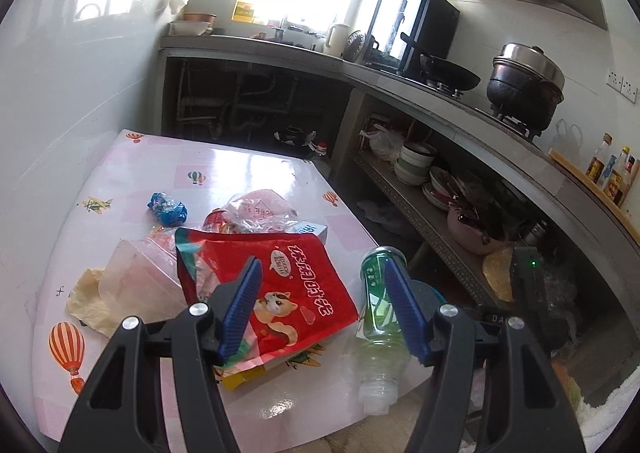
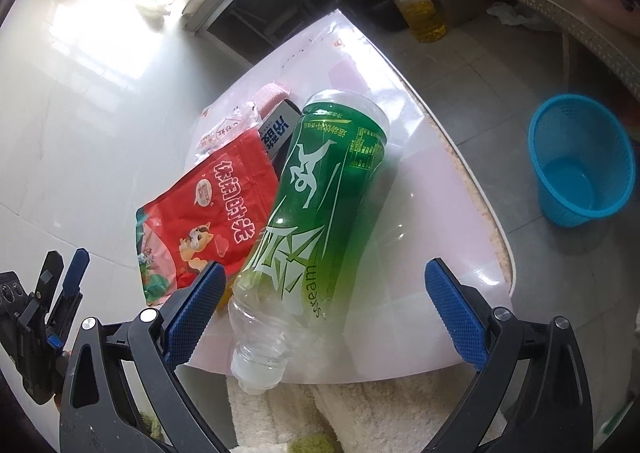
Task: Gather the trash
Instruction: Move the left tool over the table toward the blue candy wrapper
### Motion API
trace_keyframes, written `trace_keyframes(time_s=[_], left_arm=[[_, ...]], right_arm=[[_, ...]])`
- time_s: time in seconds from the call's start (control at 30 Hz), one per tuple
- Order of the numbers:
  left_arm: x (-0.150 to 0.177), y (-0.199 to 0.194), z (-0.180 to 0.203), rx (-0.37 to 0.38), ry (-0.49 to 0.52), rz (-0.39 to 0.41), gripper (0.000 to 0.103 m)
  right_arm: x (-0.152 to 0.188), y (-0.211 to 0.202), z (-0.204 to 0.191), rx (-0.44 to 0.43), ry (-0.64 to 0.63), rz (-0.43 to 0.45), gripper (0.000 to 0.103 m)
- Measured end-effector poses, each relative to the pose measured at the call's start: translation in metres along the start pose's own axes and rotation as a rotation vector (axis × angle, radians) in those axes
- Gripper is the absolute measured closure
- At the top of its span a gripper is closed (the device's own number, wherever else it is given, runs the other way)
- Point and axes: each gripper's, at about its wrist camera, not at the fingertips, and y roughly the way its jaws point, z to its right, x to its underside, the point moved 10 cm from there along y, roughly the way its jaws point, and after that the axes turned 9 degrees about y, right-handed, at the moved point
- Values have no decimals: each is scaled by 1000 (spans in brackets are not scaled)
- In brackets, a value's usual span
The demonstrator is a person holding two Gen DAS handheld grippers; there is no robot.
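Note:
Trash lies on a pink-checked table (image 1: 224,169). My left gripper (image 1: 322,273) hovers open over a red snack bag (image 1: 288,285), with no pad touching it. To its right lies a green-labelled plastic bottle (image 1: 374,305), capless neck toward the front edge. In the right wrist view that bottle (image 2: 320,205) lies between the wide-open fingers of my right gripper (image 2: 325,268), neither pad pressing it. The red bag (image 2: 208,221) is to its left, and the left gripper (image 2: 60,285) shows at the far left. A blue crumpled wrapper (image 1: 168,209), a clear plastic bag (image 1: 260,209) and a yellowish paper (image 1: 88,301) lie further back and left.
A blue plastic basket (image 2: 580,157) stands on the floor right of the table. A bottle of yellow oil (image 2: 420,13) stands on the floor behind the table. A kitchen counter (image 1: 440,93) with pots and a shelf of bowls (image 1: 416,165) runs along the right. Fluffy fabric (image 2: 360,413) lies below the table's front edge.

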Motion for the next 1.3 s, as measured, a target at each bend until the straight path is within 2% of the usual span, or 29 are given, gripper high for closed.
trace_keyframes(time_s=[0.3, 0.53, 0.9, 1.03, 1.3], left_arm=[[0, 1, 2, 1, -27, -22, 41], [-15, 2, -5, -9, -45, -10, 41], [-43, 6, -31, -76, -57, 5, 41], [-46, 10, -48, -100, -78, -13, 41], [-52, 19, -85, -136, -119, -37, 41]], right_arm=[[-9, -20, 4, -1, 7, 35, 8], [-28, -36, -1, 7, -14, 75, 8], [-69, -41, -27, 0, -72, 108, 8], [-87, -29, -38, -25, -83, 73, 8], [-116, 12, -78, -115, -77, -72, 8]])
